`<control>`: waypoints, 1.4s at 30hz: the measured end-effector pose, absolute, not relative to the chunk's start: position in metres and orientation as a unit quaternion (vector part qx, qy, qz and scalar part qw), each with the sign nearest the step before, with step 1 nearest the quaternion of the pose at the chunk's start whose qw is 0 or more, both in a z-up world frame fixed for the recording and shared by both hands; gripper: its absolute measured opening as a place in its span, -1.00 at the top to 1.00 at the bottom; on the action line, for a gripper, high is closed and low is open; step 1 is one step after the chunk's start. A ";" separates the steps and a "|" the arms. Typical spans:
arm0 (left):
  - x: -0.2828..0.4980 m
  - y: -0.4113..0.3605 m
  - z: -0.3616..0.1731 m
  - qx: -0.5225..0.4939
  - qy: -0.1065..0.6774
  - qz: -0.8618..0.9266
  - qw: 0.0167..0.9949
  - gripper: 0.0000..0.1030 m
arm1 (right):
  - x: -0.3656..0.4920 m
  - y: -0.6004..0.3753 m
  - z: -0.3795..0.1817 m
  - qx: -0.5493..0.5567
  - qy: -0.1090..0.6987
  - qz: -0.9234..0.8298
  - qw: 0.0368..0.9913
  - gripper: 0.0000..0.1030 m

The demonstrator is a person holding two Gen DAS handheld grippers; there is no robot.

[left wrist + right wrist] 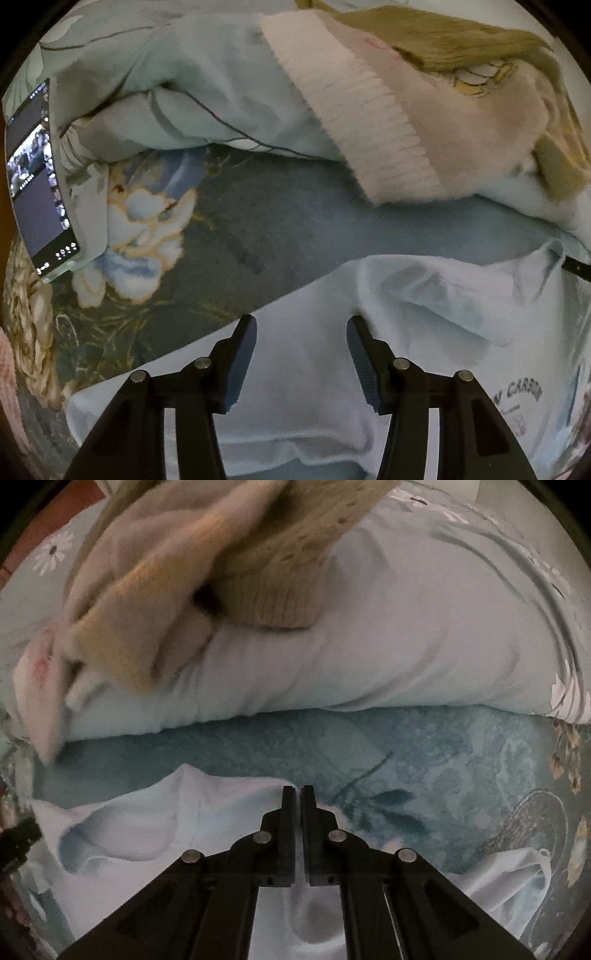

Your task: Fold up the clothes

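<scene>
A white printed T-shirt [443,325] lies crumpled on the blue floral bedspread [280,221]. My left gripper [301,326] is open just above the shirt's flat part, with nothing between its fingers. In the right wrist view the same shirt [147,834] lies under my right gripper [298,792], whose jaws are shut on the shirt's upper edge, holding a fold of white cloth. The other gripper's black tip [18,838] shows at the left edge.
A pale blue duvet [369,657] is bunched along the far side. A pink and tan knitted sweater [388,122] lies on it, also in the right wrist view [184,590]. A lit phone [37,177] leans at the left.
</scene>
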State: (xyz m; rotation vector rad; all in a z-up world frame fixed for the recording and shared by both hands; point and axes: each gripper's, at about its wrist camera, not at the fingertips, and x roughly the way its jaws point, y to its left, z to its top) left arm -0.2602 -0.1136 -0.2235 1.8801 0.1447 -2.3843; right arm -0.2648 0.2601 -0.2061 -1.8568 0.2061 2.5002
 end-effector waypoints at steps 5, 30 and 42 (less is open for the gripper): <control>-0.273 -0.118 -0.231 0.614 0.061 -0.784 0.074 -0.11 | -0.266 0.265 -0.209 -0.595 0.066 0.801 0.010 0.95; 0.025 -0.287 -0.216 0.435 0.559 -0.651 0.272 -0.14 | -0.105 0.319 -0.143 -0.528 0.175 0.831 0.018 -0.01; 0.039 -0.289 -0.219 0.464 0.522 -0.649 0.303 -0.15 | -0.027 0.422 -0.192 -0.522 0.321 0.771 0.173 -0.01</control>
